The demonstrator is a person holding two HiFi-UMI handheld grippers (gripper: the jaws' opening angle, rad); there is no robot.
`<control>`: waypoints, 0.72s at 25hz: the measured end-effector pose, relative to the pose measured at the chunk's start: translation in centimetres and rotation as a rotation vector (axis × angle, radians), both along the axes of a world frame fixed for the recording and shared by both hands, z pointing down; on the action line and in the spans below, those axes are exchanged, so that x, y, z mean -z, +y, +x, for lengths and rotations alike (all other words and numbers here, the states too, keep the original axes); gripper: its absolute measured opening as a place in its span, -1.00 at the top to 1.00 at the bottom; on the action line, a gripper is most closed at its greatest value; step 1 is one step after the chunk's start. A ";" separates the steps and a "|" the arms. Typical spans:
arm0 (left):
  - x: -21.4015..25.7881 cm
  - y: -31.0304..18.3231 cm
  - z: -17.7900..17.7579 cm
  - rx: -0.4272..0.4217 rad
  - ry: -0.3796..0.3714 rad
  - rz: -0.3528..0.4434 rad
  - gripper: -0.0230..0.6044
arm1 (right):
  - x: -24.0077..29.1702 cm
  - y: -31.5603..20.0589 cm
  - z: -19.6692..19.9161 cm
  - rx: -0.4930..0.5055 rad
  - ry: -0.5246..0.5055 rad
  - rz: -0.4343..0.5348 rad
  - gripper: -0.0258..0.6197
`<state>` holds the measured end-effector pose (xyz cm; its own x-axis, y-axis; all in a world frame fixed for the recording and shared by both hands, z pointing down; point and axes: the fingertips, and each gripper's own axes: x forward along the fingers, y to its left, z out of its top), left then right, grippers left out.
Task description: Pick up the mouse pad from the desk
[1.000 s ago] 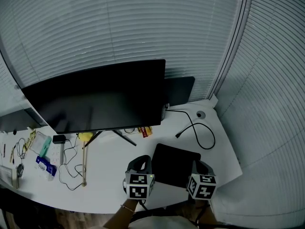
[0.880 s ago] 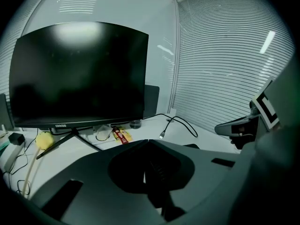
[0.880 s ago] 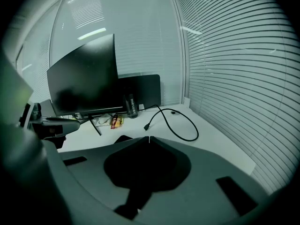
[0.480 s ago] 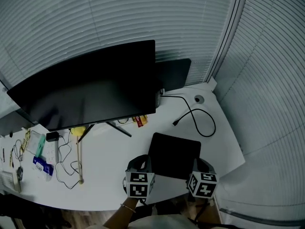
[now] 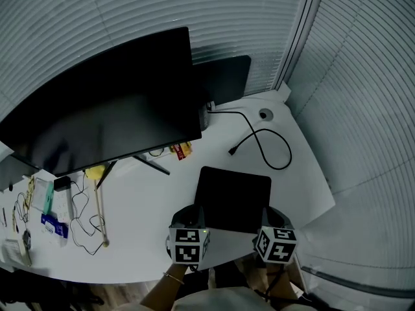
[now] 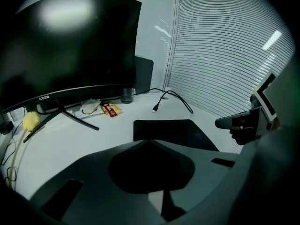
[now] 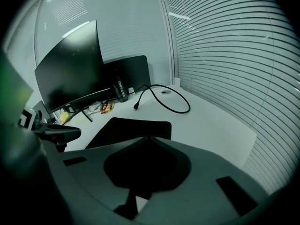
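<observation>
- Flat black rectangular mouse pad (image 5: 233,198) lying on white tabletop (image 5: 149,199), close to the front edge and right of centre.
- Left gripper (image 5: 196,212) poised at the pad's near-left corner, angled down and forward. Jaws closed tight together, nothing between them.
- Right gripper (image 5: 270,214) poised at the pad's near-right corner, same tilt. Jaws also pressed together, empty.
- Can't tell whether either tip actually touches the pad; both sit right at its near edge.
- Pad not lifted, no corner raised in either gripper view.
- Large curved black monitor (image 5: 97,115) behind and left of the pad, with its thin stand legs spread on the tabletop.
- Second dark flat panel (image 5: 224,80) upright behind the monitor's right end.
- Loose black cable (image 5: 262,144) looped on the tabletop beyond the pad, plug end pointing toward the pad's far edge but apart from it.
- Small red-and-yellow packet (image 5: 180,150) under the monitor's right edge.
- Yellow lump (image 5: 95,172) beside the stand leg.
- Tangle of thin wires and small items (image 5: 58,206) at far left, well apart from the pad.
- Grey slatted window blinds (image 5: 363,76) along back and right.
</observation>
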<state>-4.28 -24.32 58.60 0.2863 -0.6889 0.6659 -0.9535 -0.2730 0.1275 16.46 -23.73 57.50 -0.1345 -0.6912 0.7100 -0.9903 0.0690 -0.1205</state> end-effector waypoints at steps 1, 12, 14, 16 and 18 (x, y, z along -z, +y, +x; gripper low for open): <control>0.0 0.0 0.1 -0.001 0.000 -0.002 0.87 | 0.0 0.0 0.1 0.000 0.001 0.001 0.82; -0.3 -0.3 0.6 -0.002 0.012 -0.011 0.86 | -0.6 0.0 0.6 0.005 -0.028 0.004 0.81; -0.5 -0.4 0.7 -0.001 0.020 -0.015 0.85 | -0.8 0.0 0.6 0.010 -0.034 0.001 0.81; -0.7 -0.5 0.8 -0.004 0.025 -0.023 0.63 | -0.9 0.0 0.7 0.010 -0.037 -0.001 0.80; -0.9 -0.5 0.9 -0.009 0.026 -0.032 0.56 | -1.1 -0.1 1.0 0.005 -0.035 -0.005 0.78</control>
